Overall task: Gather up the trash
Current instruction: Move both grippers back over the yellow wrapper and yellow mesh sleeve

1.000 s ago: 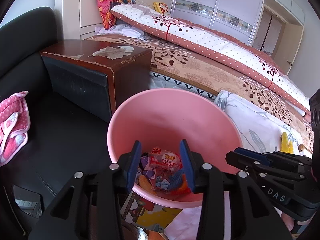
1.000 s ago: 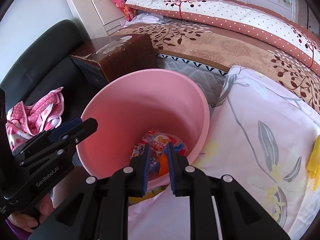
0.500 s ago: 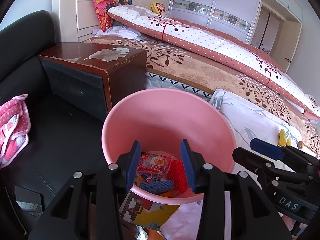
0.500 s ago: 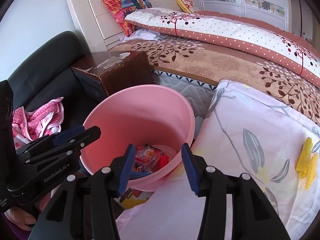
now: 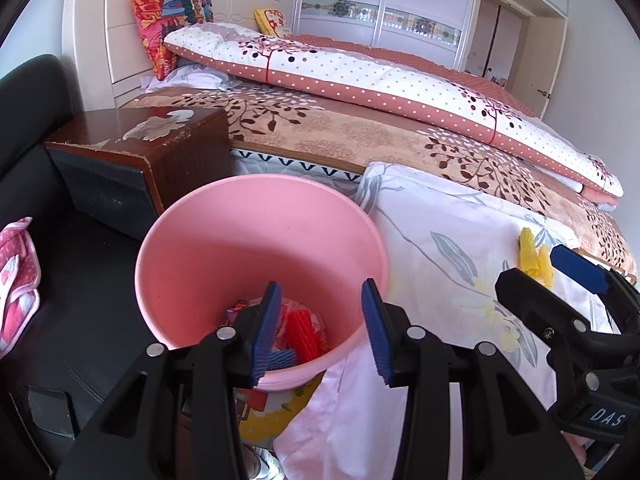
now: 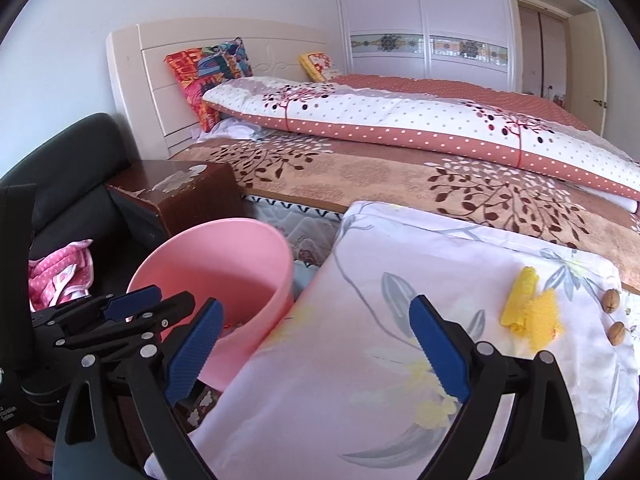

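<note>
A pink bucket stands beside the bed with red and blue wrappers at its bottom. My left gripper hovers open over the bucket's near rim, nothing between its pads. My right gripper is over the white floral sheet to the right of the bucket; its jaws are opening wide and hold nothing. A crumpled yellow piece of trash lies on the sheet to the gripper's far right, with two walnuts just beyond it.
A dark wooden nightstand stands behind the bucket, next to a black sofa with a pink cloth on it. The bed with its dotted quilt fills the back. A colourful printed item lies under the bucket.
The right gripper went from almost shut above the bucket to wide open and swung right, over the sheet. The left gripper drew back from the bucket, which now looks smaller.
</note>
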Demonstrator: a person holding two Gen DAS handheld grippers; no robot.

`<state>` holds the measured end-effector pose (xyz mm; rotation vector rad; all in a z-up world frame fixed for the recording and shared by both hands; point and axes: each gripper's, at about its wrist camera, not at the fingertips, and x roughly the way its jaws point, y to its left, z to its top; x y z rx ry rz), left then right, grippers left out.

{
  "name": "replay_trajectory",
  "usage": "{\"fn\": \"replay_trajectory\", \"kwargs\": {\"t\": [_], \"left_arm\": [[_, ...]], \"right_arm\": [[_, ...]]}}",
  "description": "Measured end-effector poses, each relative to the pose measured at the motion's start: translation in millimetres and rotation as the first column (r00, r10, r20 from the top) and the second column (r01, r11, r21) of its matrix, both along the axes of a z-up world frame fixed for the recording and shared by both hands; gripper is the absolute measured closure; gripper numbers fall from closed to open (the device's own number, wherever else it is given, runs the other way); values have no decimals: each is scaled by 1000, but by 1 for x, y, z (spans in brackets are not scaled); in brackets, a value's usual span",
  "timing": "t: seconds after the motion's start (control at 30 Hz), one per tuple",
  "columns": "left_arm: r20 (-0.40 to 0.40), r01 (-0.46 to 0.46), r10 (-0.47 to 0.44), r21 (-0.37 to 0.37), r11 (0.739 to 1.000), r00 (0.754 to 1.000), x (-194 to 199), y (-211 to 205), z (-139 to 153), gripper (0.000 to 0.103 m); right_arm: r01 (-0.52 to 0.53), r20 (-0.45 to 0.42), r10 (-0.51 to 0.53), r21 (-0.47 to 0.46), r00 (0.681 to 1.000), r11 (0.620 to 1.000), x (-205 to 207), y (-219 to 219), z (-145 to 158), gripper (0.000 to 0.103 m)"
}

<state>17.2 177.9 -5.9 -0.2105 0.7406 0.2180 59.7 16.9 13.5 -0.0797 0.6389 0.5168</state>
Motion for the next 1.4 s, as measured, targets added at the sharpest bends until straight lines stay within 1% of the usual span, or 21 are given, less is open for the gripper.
{"fn": "replay_trajectory", "kwargs": {"t": [0.1,0.23,0.3,0.37,0.43,0.5,0.53,0.7,0.77,0.87,0.97,1.03,1.13,1.27,1.3,1.33,1.37,1.4], "left_arm": [[4,30,-30,-5,1000,1000,3,-17,2,61],[17,71,-70,-33,997,997,4,-37,3,61],[27,95,-94,-50,994,995,3,-49,2,61],[29,117,-115,-55,992,993,3,-61,0,61],[30,144,-142,-60,988,989,3,-74,-3,61],[25,171,-170,-57,984,985,3,-86,-5,61],[23,183,-182,-52,982,983,4,-92,-6,61],[21,243,-243,-56,968,970,12,-119,-9,61],[17,272,-271,-47,961,962,16,-130,-9,61],[17,319,-319,-49,946,948,21,-144,-9,61],[25,348,-348,-51,936,937,22,-156,-9,61],[29,355,-354,-55,933,935,19,-161,-10,61],[29,356,-355,-41,934,934,10,-170,-9,61],[25,344,-343,-37,938,939,-2,-175,-7,61],[19,341,-340,-40,939,940,-4,-175,-6,57],[15,328,-328,-35,944,945,-6,-175,-4,51],[17,319,-318,-28,947,948,-8,-174,-2,48],[20,315,-315,-26,949,949,-9,-173,1,42]], "right_arm": [[61,14,-61,-9,998,998,-2,-24,0,9],[147,3,-147,12,989,989,-4,-66,-2,9],[199,-25,-198,25,980,980,-5,-87,-7,9],[253,-75,-250,40,965,967,-6,-111,-14,9],[283,-112,-275,61,955,957,-8,-131,-20,9],[308,-118,-299,65,947,949,-11,-145,-24,9],[317,-116,-309,59,944,947,-13,-151,-26,5],[302,-119,-296,36,948,952,-16,-169,-33,4],[298,-127,-293,28,948,954,-15,-172,-35,4],[304,-131,-296,42,946,952,-13,-180,-36,4],[285,-119,-277,55,954,957,-14,-185,-36,4],[264,-101,-259,36,961,964,-16,-185,-36,4],[240,-75,-239,9,968,971,-21,-183,-35,4],[227,-116,-222,30,968,973,-24,-188,-37,4],[225,-122,-218,44,968,973,-25,-191,-38,4],[224,-123,-215,60,969,973,-26,-193,-37,4],[226,-124,-216,69,968,972,-27,-195,-37,4],[234,-131,-223,70,966,970,-26,-197,-36,4]]}}
